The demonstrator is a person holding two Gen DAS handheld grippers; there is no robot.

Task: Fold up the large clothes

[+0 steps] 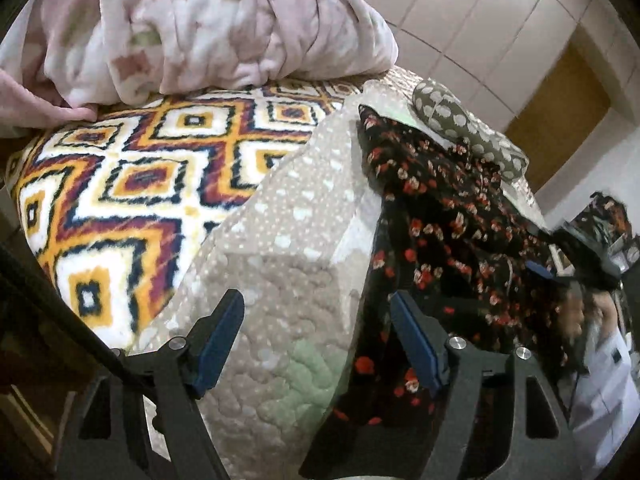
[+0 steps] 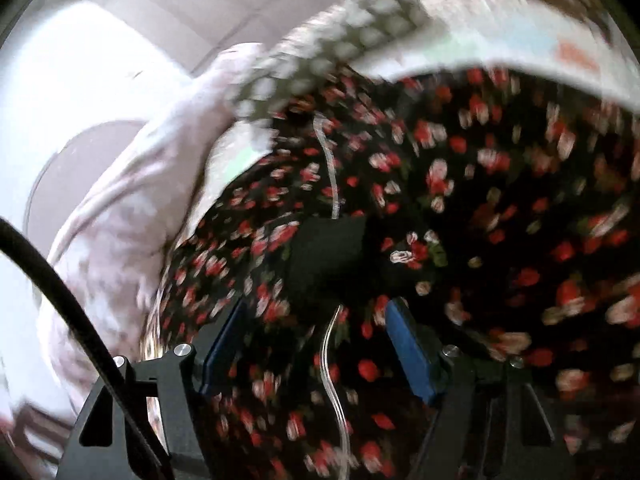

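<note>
A black garment with red and white flowers (image 1: 436, 216) lies along the right side of the bed. My left gripper (image 1: 316, 336) is open and empty above the beige quilt (image 1: 280, 264), its right finger at the garment's left edge. The right gripper (image 1: 576, 260) shows at the far right over the garment's other end. In the blurred right wrist view the garment (image 2: 460, 208) fills the frame. My right gripper (image 2: 316, 344) stands open with cloth and a clear plastic loop (image 2: 332, 364) lying between its fingers.
A patterned orange, white and dark blanket (image 1: 132, 192) covers the bed's left part. A pink fleece blanket (image 1: 208, 28) is heaped at the back. A dotted olive pillow (image 1: 448, 116) lies beyond the garment. White cupboard doors (image 1: 480, 24) stand behind.
</note>
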